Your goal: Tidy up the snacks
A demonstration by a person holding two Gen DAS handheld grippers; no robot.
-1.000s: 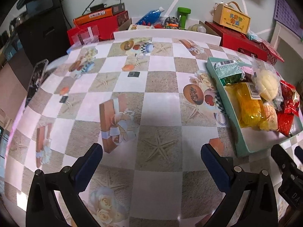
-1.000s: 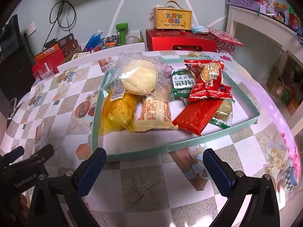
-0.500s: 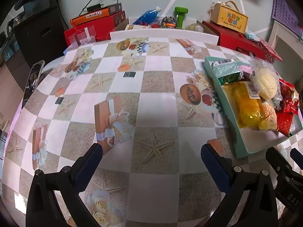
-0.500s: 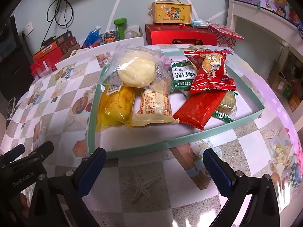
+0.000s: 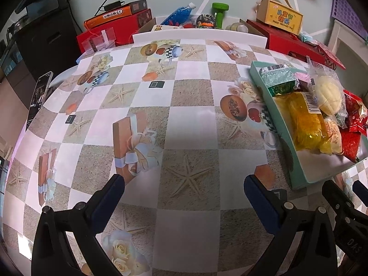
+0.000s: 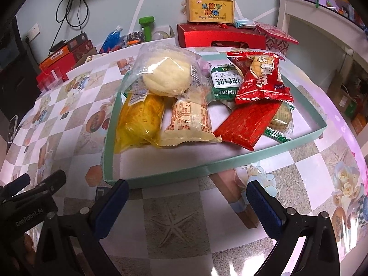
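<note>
Snacks lie heaped in a shallow teal tray (image 6: 299, 143) on a table covered with a checkered, picture-printed cloth (image 5: 184, 138). The tray sits toward the right side of the table as the left wrist view shows it, with its near rim just ahead of the right gripper (image 6: 186, 197).

Contents noted in the right wrist view:
- a pale round bun in a clear bag (image 6: 165, 78), resting on top of the pile at the left;
- a yellow packet (image 6: 138, 122) beneath it, against the tray's left wall;
- a cream packet with red print (image 6: 188, 124) touching the yellow one;
- a green and white packet (image 6: 225, 82) behind the centre;
- a red packet with a peanut picture (image 6: 262, 78) lying over a plain red packet (image 6: 248, 122);
- a small green-edged packet (image 6: 280, 119) partly hidden under the red ones.

The near part of the tray floor is bare.

The right gripper hovers over the cloth in front of the tray, its claw spread wide and holding nothing. The left gripper (image 5: 184, 184) hangs over the open middle of the table, to the left of the tray, claw likewise spread and holding nothing. The two grippers are close beside one another.

Behind the table stand red boxes (image 6: 220, 38), a yellow gift box with a handle (image 6: 210, 10), a green dumbbell (image 6: 147, 27) and a blue bottle (image 6: 111, 38). A phone (image 5: 39, 94) lies at the table's far left edge.
</note>
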